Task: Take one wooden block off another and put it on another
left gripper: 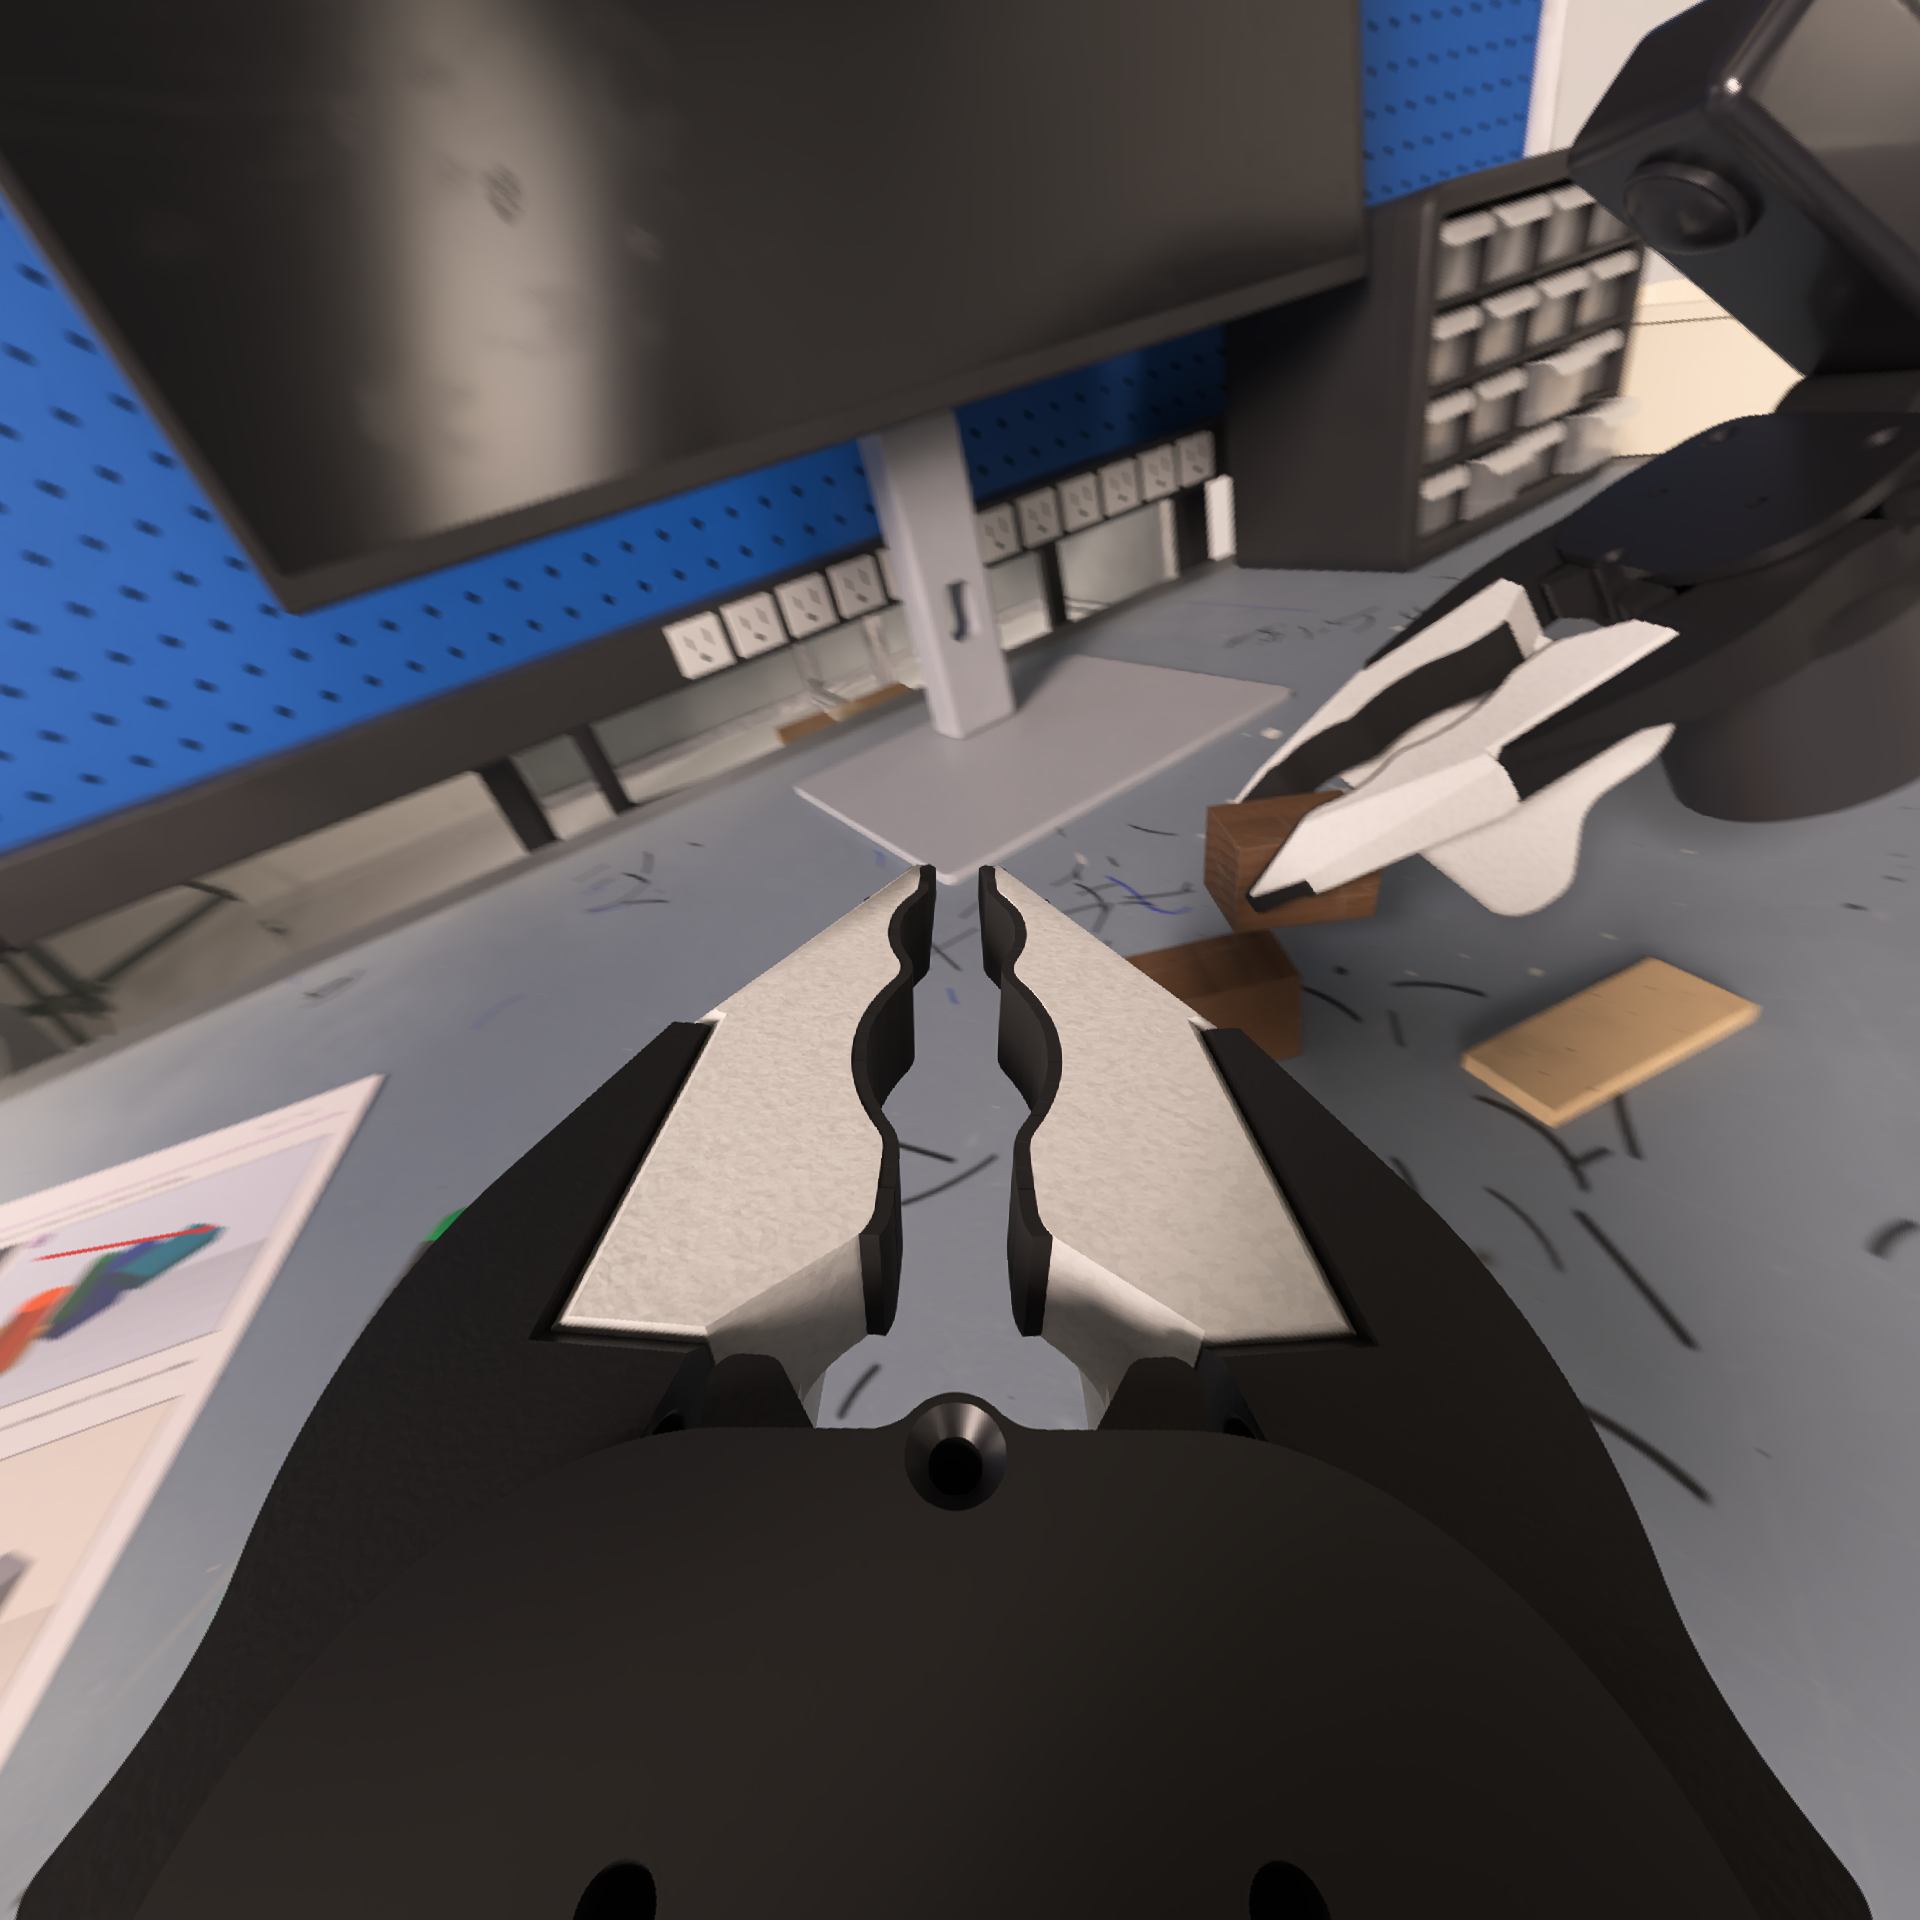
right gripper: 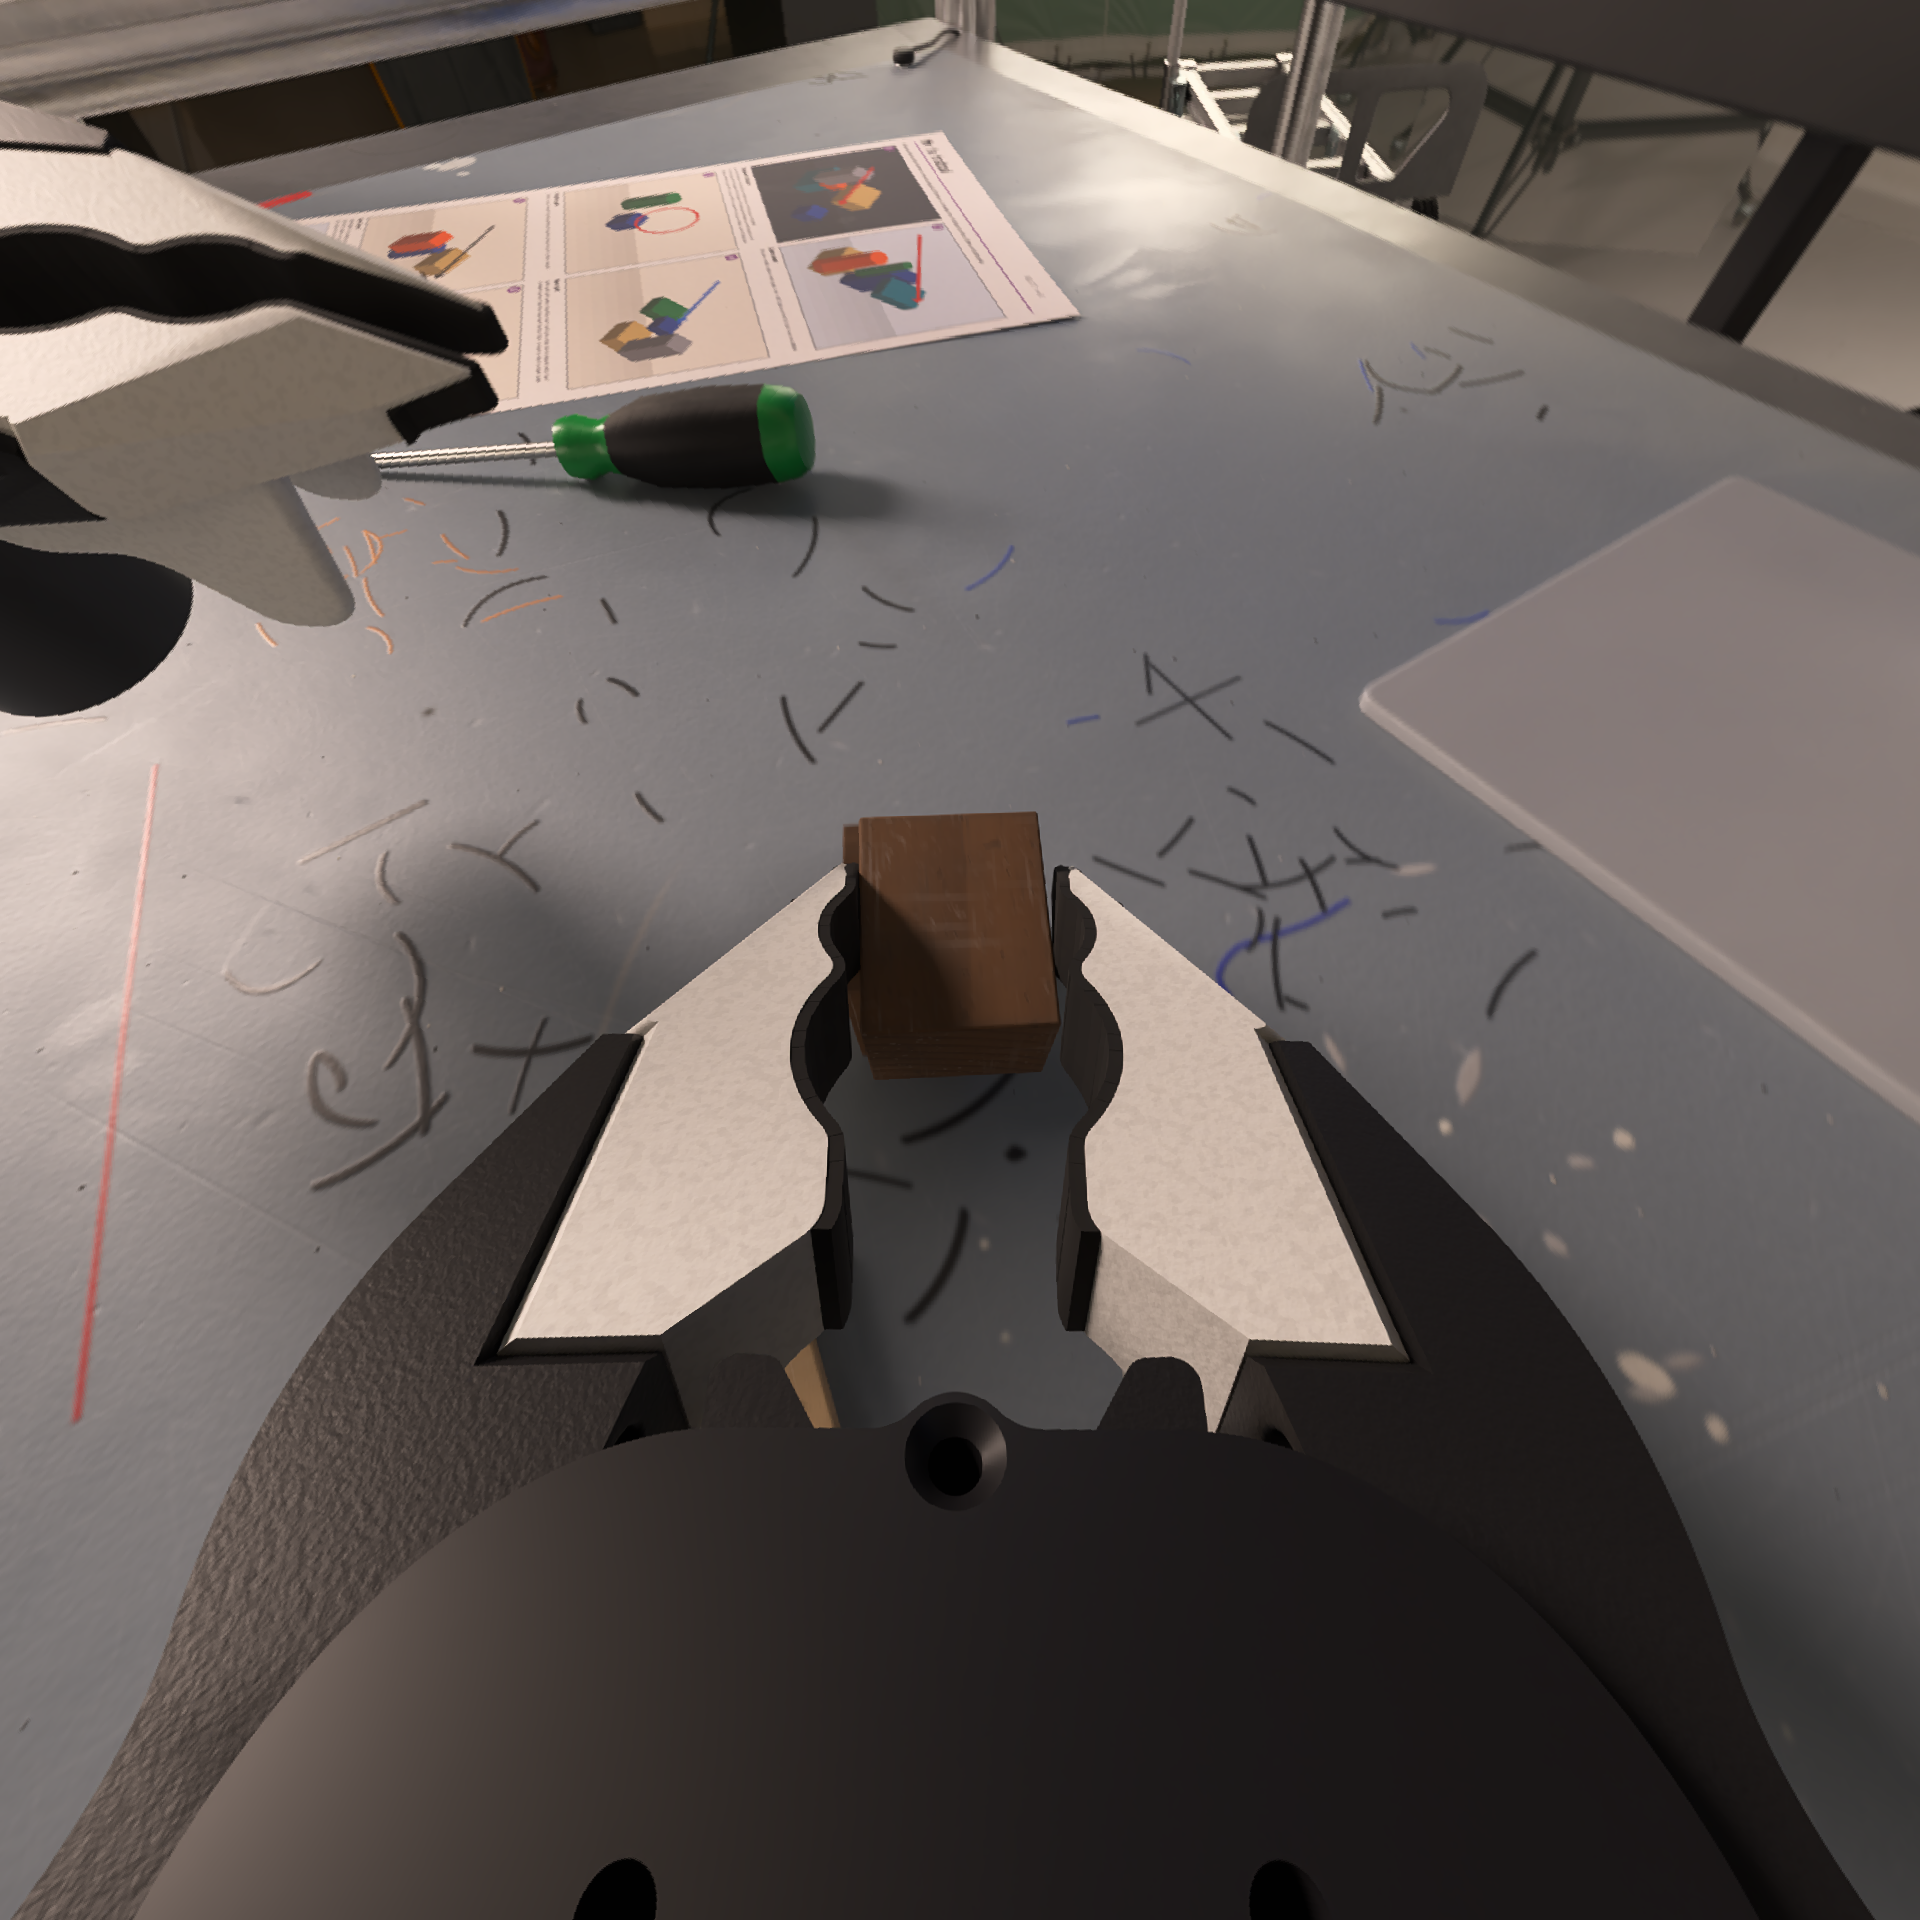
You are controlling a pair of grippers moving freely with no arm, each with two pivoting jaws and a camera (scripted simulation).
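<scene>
Two grippers | right gripper (right gripper: pixel 951 883) pinching dark wooden block (right gripper: pixel 956 935) across its flat sides | left gripper (left gripper: pixel 956 878) nearly pressed together, empty | block likely rigid, light, smooth.

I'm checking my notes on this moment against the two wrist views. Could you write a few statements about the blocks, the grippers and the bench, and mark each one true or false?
1. The right gripper has a dark wooden block between its fingers. True.
2. The left gripper is holding a block. False: its fingers are nearly together with nothing between them.
3. A screwdriver with a green and black handle lies on the table. True.
4. The light wooden slab is stacked on a dark block. False: it lies flat on the table by itself.
5. The monitor is lit and showing a picture. False: its screen is dark.
6. A printed sheet with coloured pictures lies beyond the screwdriver. True.
</scene>
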